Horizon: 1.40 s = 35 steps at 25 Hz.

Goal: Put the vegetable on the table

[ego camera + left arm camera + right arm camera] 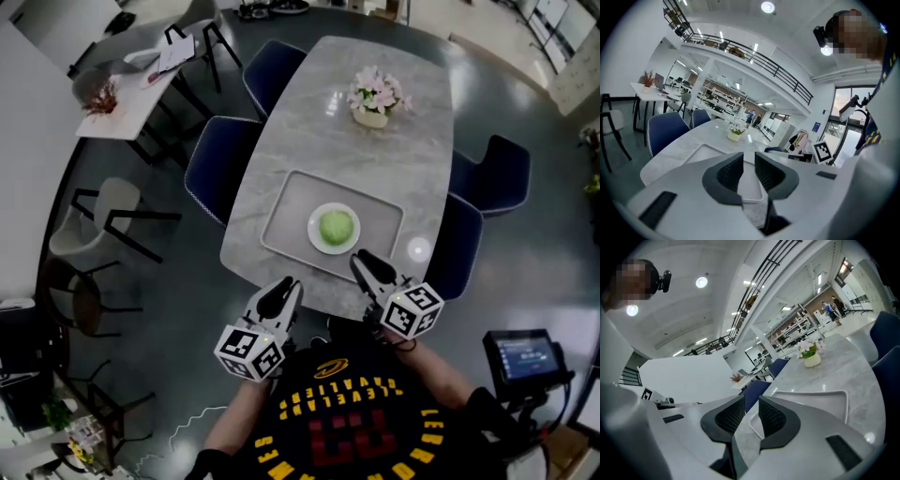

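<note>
A round green vegetable (336, 226) lies on a white plate (317, 240), which sits on a grey tray (286, 208) at the near end of the marble table (394, 159). My left gripper (289, 287) hovers at the table's near edge, just short of the tray. It is open by a narrow gap (749, 161) with nothing between its pads. My right gripper (361, 262) reaches over the tray's near rim, close to the plate's right side, and is also open by a small gap (751, 411), holding nothing. Both gripper views show the tray (700, 146) (826, 392), but the vegetable is hidden behind the jaws.
A pot of pink and white flowers (377, 97) stands at the table's far end. Blue chairs (217, 161) (494, 173) flank both sides. A white side table (127, 89) and dark chairs stand to the left. A small screen on a stand (528, 356) is at my right.
</note>
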Available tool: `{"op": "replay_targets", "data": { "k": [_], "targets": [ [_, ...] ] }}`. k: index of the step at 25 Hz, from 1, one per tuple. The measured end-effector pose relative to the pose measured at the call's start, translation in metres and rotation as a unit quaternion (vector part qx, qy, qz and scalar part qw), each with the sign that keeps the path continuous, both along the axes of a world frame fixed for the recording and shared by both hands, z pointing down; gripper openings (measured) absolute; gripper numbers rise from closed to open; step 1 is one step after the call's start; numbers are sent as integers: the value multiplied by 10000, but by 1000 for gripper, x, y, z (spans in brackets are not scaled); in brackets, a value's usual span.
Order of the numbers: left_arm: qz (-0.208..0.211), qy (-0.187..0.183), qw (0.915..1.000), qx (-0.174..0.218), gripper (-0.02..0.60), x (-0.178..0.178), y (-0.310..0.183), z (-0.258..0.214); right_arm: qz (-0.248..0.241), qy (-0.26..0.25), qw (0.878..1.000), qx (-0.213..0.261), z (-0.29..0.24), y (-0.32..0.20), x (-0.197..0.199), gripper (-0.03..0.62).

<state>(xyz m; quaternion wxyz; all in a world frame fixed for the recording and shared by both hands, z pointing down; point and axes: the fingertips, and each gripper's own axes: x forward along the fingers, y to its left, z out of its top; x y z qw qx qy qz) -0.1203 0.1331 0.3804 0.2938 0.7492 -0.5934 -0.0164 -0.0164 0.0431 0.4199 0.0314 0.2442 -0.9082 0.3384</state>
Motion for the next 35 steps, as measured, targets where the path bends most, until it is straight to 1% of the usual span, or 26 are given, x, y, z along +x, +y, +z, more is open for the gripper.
{"op": "replay_targets", "data": {
  "k": [4,6,10,13,14,18,21,23,26,29,32,35],
  "targets": [
    [136,172,9985,-503,75,0,-40,37,61,117,9988,-463,36,-31,11,77],
    [160,283,9968,-725,77,-4,-56,55,68,209,9978,-619,53,-41,16,77],
    [250,495,9910,-1215,77,-13,-77,89,99,439,9944,-956,86,-48,26,77],
    [389,658,9836,-1634,80,-19,-87,116,229,532,9900,-1283,105,-50,31,77],
    [433,682,9810,-1762,91,-22,-90,125,277,557,9887,-1364,111,-51,32,77],
    [624,820,9698,-2211,95,-33,-99,160,448,627,9822,-1711,136,-55,28,77],
    [897,916,9599,-2492,95,-36,-109,181,621,699,9763,-1952,151,-57,27,77],
    [1100,943,9525,-2678,123,-37,-117,194,741,776,9719,-2095,161,-58,28,78],
    [1352,954,9409,-2956,137,-38,-124,212,884,848,9657,-2288,173,-60,29,78],
    [1511,915,9328,-3142,138,-39,-130,227,910,965,9619,-2393,185,-64,30,78],
    [1556,1053,9278,-3222,138,-40,-134,232,820,1145,9579,-2503,197,-62,31,78],
    [1612,1093,9235,-3306,138,-41,-134,239,705,1158,9559,-2606,201,-59,23,78]
  ]
}}
